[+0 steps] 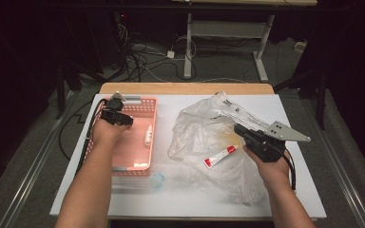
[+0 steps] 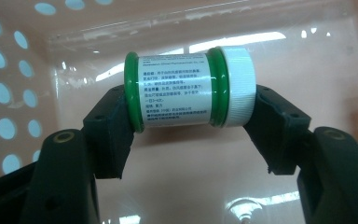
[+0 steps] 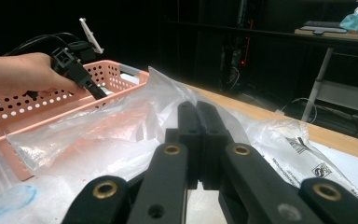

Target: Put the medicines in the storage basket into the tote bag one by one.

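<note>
Both forearms are bare, no sleeves. The left gripper [image 2: 189, 122] has matte black jaws with brass-ringed pivot holes; the right gripper [image 3: 196, 122] matches. A grey three-cornered plate [image 1: 285, 131] with small holes tops it, black cables [image 1: 291, 167] trailing.

One pink basket [image 1: 138, 102], one plastic bag [image 1: 204, 128], one green-rimmed jar [image 2: 189, 91], one red-and-white tube [image 1: 220, 156], two claws.

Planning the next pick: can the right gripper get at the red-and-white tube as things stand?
Probably not directly: the tube lies close to the right gripper, but inside the clear plastic bag, and the gripper's jaws are shut, apparently pinching the film.
</note>
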### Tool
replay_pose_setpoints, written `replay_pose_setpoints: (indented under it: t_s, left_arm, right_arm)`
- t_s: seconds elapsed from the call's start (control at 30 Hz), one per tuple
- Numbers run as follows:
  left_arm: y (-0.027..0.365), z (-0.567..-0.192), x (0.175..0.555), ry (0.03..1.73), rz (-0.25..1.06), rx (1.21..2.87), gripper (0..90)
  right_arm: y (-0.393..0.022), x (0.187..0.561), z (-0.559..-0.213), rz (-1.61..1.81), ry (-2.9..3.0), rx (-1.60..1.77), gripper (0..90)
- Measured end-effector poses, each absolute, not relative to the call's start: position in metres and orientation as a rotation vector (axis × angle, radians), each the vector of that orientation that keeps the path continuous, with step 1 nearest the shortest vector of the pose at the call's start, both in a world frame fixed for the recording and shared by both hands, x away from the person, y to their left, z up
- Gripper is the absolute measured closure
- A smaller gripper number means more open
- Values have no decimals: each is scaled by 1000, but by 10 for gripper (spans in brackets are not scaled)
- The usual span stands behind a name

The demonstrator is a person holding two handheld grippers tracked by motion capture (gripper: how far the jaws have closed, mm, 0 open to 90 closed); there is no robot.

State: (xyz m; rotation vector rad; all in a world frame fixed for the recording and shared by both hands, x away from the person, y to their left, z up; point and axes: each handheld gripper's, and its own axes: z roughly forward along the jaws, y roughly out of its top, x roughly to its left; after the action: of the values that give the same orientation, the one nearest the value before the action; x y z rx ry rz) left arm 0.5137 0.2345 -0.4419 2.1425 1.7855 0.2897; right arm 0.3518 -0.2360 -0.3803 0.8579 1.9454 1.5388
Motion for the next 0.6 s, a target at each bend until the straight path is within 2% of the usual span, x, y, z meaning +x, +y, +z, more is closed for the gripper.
replay_pose_setpoints:
  t_s: [0.37, 0.6]
  left_arm:
    - [235, -445, 521, 1776, 304, 2110, 346]
    - [232, -442, 515, 1756, 322, 2158, 351]
  right_arm:
    - [-236, 353, -382, 1537, 1947, 865, 900]
    - [-236, 354, -382, 1536, 1949, 867, 900]
